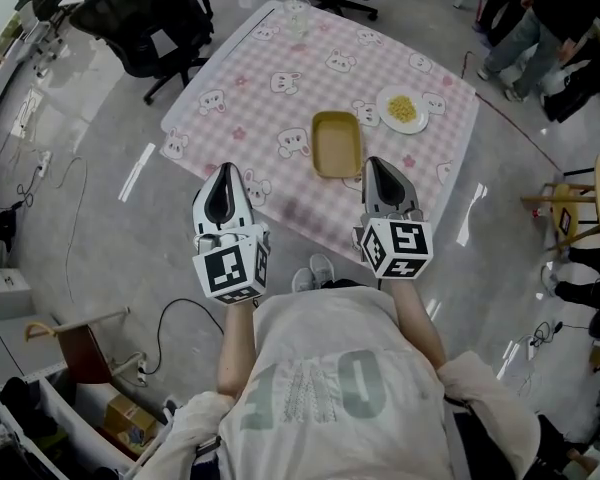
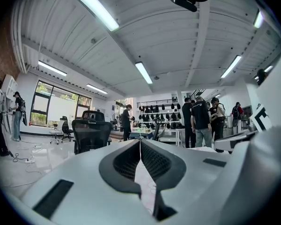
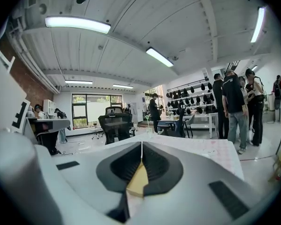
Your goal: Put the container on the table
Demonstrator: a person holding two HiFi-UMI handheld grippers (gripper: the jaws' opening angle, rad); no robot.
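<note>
The yellow rectangular container (image 1: pixel 335 145) lies empty and upright on the table's pink checked cloth (image 1: pixel 250 98), near the front edge. My right gripper (image 1: pixel 375 163) hovers just in front of the container's near right corner, its jaws shut with nothing between them. In the right gripper view the container (image 3: pixel 138 179) shows as a yellow patch below the shut right gripper (image 3: pixel 141 145). My left gripper (image 1: pixel 223 173) is level over the table's near left edge, also shut and empty. The left gripper (image 2: pixel 140 142) has its jaws meeting at the tip.
A white plate of yellow food (image 1: pixel 402 110) sits right of the container, and a clear glass (image 1: pixel 296 18) stands at the far edge. Black office chairs (image 1: pixel 145 18) stand beyond the table. People (image 1: pixel 530 18) stand at the far right. Cables (image 1: pixel 50 183) run over the floor.
</note>
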